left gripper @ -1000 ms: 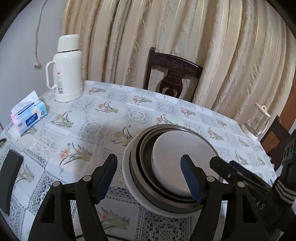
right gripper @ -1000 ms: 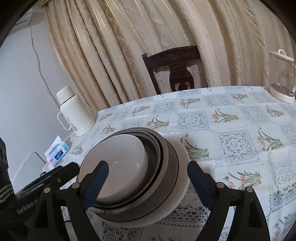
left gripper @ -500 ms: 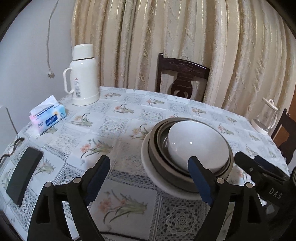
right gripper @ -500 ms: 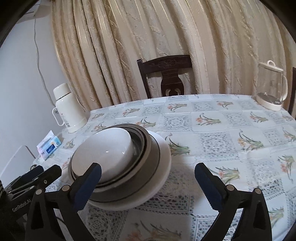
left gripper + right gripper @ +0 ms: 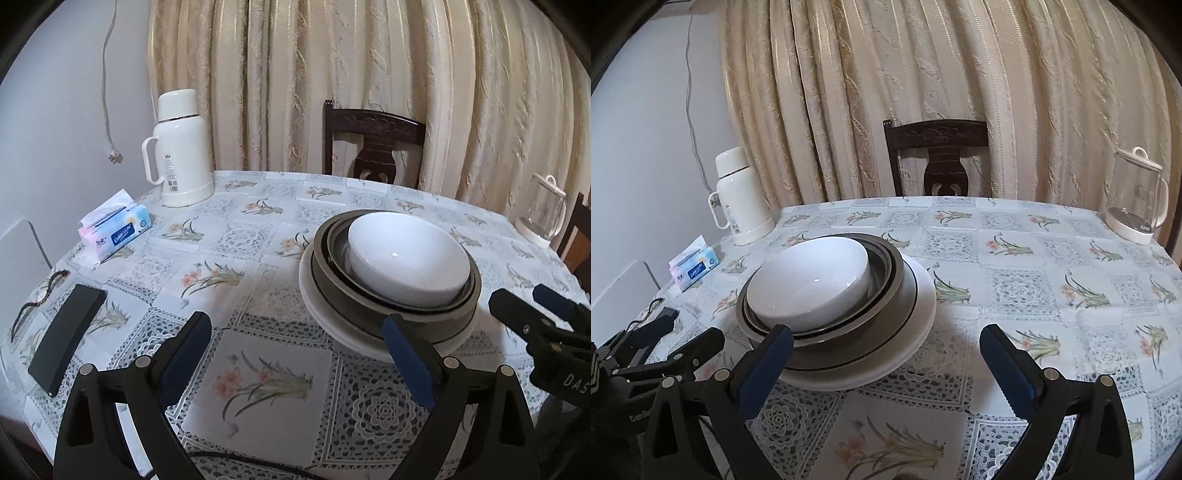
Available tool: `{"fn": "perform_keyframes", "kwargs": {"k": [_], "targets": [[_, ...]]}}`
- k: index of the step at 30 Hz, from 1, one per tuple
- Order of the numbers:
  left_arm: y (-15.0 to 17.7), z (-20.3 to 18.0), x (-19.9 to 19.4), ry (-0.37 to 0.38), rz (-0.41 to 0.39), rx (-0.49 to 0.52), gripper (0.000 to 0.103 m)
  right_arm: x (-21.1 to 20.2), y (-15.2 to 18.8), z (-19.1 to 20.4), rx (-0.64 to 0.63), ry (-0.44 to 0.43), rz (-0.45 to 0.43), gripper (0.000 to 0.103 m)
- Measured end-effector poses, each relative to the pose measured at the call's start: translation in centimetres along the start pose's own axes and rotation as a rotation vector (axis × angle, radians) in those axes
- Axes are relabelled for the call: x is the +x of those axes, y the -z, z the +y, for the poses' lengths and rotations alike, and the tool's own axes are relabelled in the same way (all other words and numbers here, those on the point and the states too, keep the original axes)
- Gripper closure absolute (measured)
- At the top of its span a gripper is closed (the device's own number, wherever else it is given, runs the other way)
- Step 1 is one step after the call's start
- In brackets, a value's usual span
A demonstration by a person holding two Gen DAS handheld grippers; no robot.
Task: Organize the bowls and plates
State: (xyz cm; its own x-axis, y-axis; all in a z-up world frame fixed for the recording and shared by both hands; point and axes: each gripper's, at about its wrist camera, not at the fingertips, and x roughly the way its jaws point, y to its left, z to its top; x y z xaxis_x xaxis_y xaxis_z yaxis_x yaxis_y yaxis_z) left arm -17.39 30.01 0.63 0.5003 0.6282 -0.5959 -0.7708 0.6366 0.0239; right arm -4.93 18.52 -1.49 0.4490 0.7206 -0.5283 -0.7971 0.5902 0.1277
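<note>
Glossy white, the round bowl point(image 5: 408, 264) sits on top of a nested stack: dull metal dishes point(image 5: 399, 314) under it, and a wide white plate point(image 5: 321, 314) at the bottom. The stack rests near the middle of the table point(image 5: 258, 258), which wears a smooth cloth printed with flowers and lace squares. Ribbed cream curtains point(image 5: 369, 74) hang behind a dark carved chair point(image 5: 373, 147).

The left gripper point(image 5: 297, 350) is spread wide, empty, just short of the stack; the right gripper point(image 5: 886, 354) is likewise spread and empty.

The left view alone shows a flat black slab point(image 5: 66, 343) near the table edge. Both views show the white flask point(image 5: 179, 151), the tissue pack point(image 5: 116, 229) and the clear glass kettle point(image 5: 1137, 199).
</note>
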Motion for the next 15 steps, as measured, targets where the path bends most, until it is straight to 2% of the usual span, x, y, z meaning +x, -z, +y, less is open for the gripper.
{"fn": "perform_keyframes", "kwargs": {"k": [15], "targets": [[1.0, -0.8, 1.7, -0.028, 0.045, 0.036, 0.007, 0.5, 0.9, 1.5, -0.078, -0.001, 0.033, 0.0]]}}
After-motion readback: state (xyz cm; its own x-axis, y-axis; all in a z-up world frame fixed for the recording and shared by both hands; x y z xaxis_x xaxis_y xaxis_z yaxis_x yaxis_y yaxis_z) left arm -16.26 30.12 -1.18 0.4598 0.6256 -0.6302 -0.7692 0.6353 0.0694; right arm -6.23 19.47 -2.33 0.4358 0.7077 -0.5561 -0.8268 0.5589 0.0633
